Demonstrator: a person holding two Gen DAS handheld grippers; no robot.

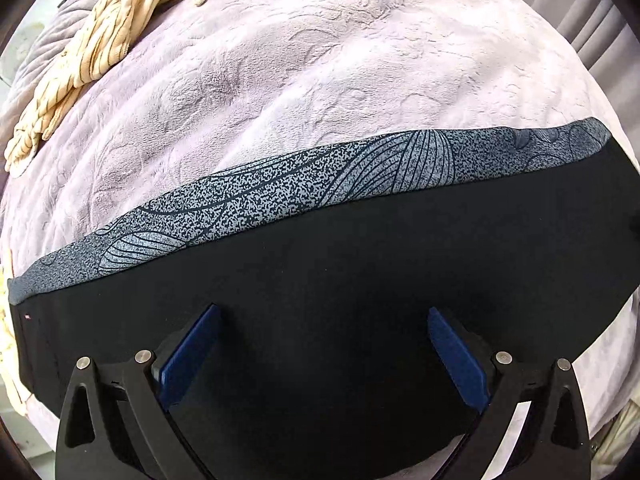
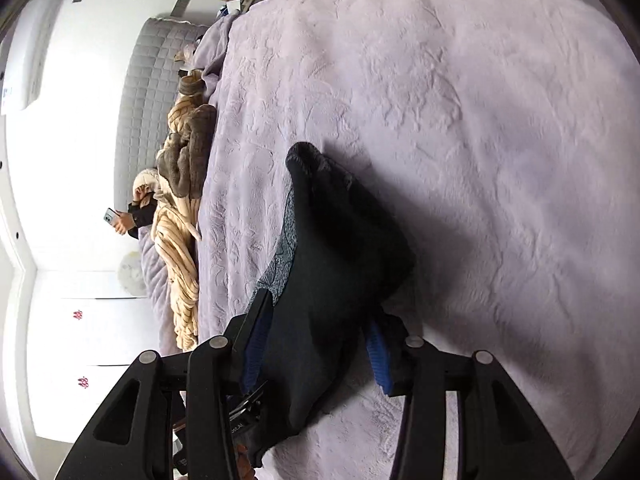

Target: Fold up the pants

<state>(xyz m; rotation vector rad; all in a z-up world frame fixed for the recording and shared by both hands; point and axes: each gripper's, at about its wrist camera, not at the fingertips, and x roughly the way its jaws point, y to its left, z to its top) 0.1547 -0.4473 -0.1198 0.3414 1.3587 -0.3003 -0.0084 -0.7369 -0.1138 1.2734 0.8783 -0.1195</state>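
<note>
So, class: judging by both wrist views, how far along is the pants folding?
Done: the pants lie as a long doubled band across the lilac blanket, patterned strip along one edge. In hand: the right gripper has bunched dark fabric between its fingers; the left gripper hovers open above. Left: folding the band shorter.

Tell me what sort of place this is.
Most likely a bedroom: a bed under a plush lilac blanket, a grey quilted headboard against the wall, and curtains beside it.

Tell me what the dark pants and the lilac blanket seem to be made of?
Pants: likely smooth, matte stretch knit, black with a speckled grey leaf-print band; it lies flat without sheen. Blanket: probably plush fleece, its fuzzy nap embossed with leaf shapes.
</note>
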